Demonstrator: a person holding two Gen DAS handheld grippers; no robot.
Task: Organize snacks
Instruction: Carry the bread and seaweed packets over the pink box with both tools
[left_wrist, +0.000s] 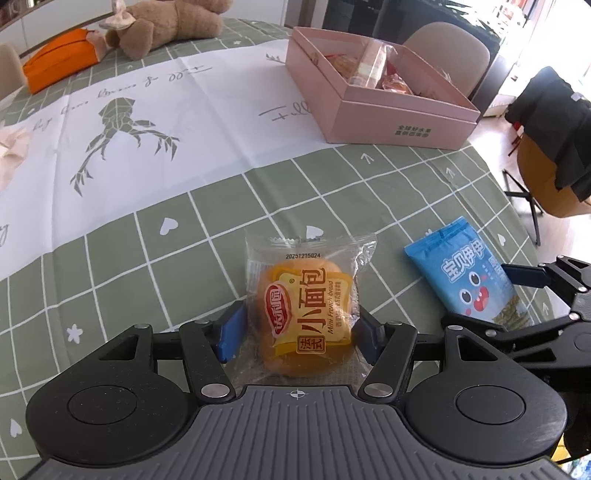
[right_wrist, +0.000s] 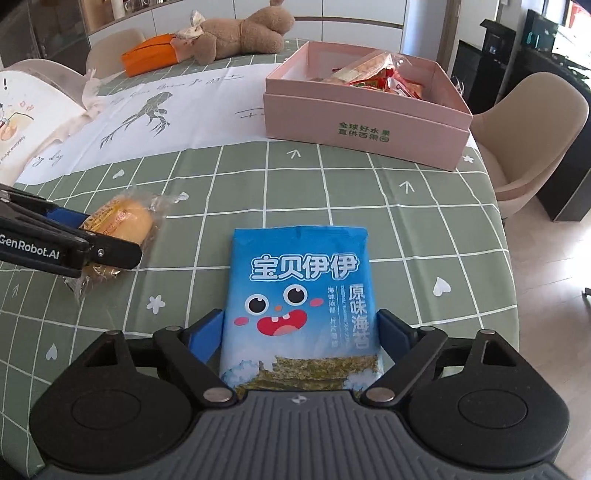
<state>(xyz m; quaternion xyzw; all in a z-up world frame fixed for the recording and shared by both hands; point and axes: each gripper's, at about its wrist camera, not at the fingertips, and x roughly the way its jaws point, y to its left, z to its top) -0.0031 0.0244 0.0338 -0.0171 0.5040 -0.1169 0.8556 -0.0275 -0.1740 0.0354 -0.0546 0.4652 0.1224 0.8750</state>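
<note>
A clear packet of mini French bread (left_wrist: 306, 314) lies on the green checked tablecloth. It sits between the blue pads (left_wrist: 231, 334) of my left gripper (left_wrist: 299, 334), which press on its sides and crumple the wrapper. The bread packet (right_wrist: 122, 223) and left gripper (right_wrist: 99, 240) also show in the right wrist view. A flat blue seaweed packet (right_wrist: 301, 306) lies between the fingers of my right gripper (right_wrist: 300, 338). Its pads (right_wrist: 205, 334) stand at the packet's edges without bending it. The pink box (right_wrist: 364, 122), holding several wrapped snacks, stands beyond.
A brown plush toy (right_wrist: 240, 35) and an orange pouch (right_wrist: 149, 55) lie at the table's far side. A white printed cloth (left_wrist: 147, 122) covers the middle. Beige chairs (right_wrist: 532, 140) stand to the right, beyond the table edge (right_wrist: 502, 236).
</note>
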